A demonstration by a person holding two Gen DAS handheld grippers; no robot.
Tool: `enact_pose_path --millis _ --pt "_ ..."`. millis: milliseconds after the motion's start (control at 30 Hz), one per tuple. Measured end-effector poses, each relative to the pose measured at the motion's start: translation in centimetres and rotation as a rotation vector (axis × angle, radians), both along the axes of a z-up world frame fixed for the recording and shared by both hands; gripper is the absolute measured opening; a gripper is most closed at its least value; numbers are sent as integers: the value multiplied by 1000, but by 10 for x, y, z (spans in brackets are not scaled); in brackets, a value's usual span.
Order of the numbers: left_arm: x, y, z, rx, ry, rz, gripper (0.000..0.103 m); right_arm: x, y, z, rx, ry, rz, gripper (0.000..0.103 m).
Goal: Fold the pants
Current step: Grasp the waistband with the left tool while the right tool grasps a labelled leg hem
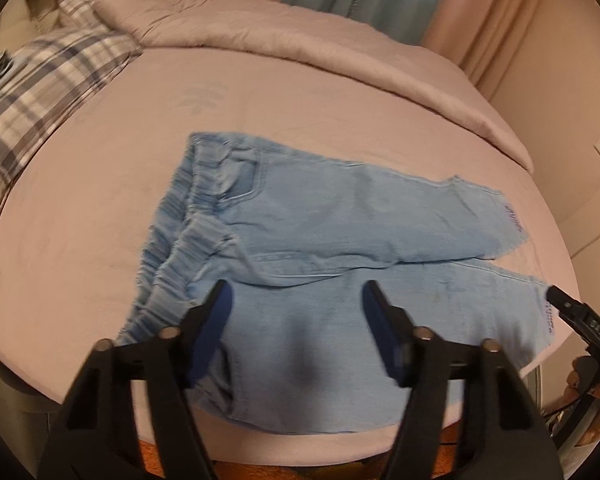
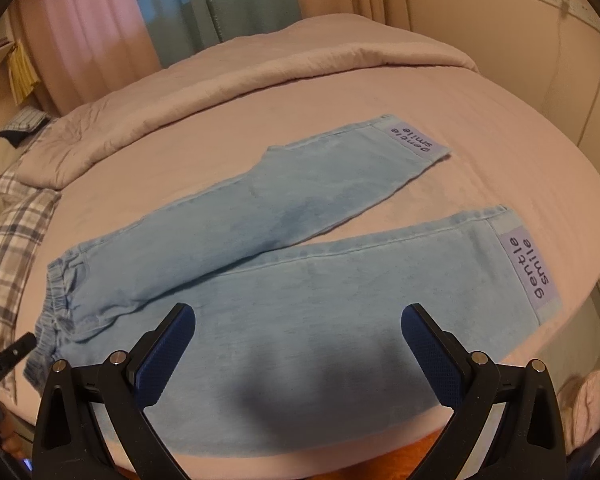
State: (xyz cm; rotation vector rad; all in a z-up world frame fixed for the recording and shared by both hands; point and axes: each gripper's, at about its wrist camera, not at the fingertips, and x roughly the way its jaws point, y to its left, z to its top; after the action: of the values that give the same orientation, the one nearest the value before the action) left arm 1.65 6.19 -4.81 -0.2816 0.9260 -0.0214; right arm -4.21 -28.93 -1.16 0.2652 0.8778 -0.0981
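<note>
Pants lie flat on the bed with legs splayed, and with your left tongs and right tongs both spread apart and empty above the near leg, pinch its outer edge at waistband and hem together before carrying it over.

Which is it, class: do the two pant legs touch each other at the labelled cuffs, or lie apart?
Apart. The right wrist view shows a bare wedge of pink sheet between the far cuff and the near cuff; the legs only meet nearer the waistband.
</note>
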Motion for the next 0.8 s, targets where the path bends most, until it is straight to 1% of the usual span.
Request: enact_pose_path --millis 100,133,200,233,267,300,367,400,500,567,633,667,700,733,767,800 --pt "4 16 -16 13 41 48 45 1 -4 -3 2 10 -15 103" --pt "6 22 -23 18 59 67 43 1 -6 -4 4 13 -21 103" --pt "6 33 -36 30 92 99 34 1 -9 -5 6 17 -30 103" --pt "5 40 -44 42 111 119 34 0 -11 -6 5 21 -35 103" --pt "4 45 -50 56 127 137 31 0 -12 -7 4 24 -38 103" --pt "3 50 -56 69 145 152 25 0 -14 -8 1 28 -46 103" --pt "0 61 -69 65 171 169 24 1 -20 -11 1 35 -62 103" --pt "-2 64 -73 77 180 175 24 0 -23 -12 2 40 -71 103" --pt "-6 67 -73 78 172 159 26 -2 -38 -18 6 57 -109 103" --pt "-7 72 -72 47 176 167 26 -6 -52 -22 11 64 -148 103" --pt "-11 78 -69 8 175 193 28 -13 -80 -27 22 77 -231 103" --pt "-14 82 -66 -10 175 216 33 -17 -93 -29 25 81 -269 103" --pt "-17 84 -61 -15 175 236 50 -22 -108 -32 29 87 -312 103" --pt "-22 87 -57 -12 169 263 60 -25 -119 -34 34 93 -346 103" --pt "-27 90 -53 -9 154 281 75 -31 -135 -39 45 102 -394 100" --pt "-32 92 -50 -6 137 290 80 -35 -149 -44 59 111 -432 96"
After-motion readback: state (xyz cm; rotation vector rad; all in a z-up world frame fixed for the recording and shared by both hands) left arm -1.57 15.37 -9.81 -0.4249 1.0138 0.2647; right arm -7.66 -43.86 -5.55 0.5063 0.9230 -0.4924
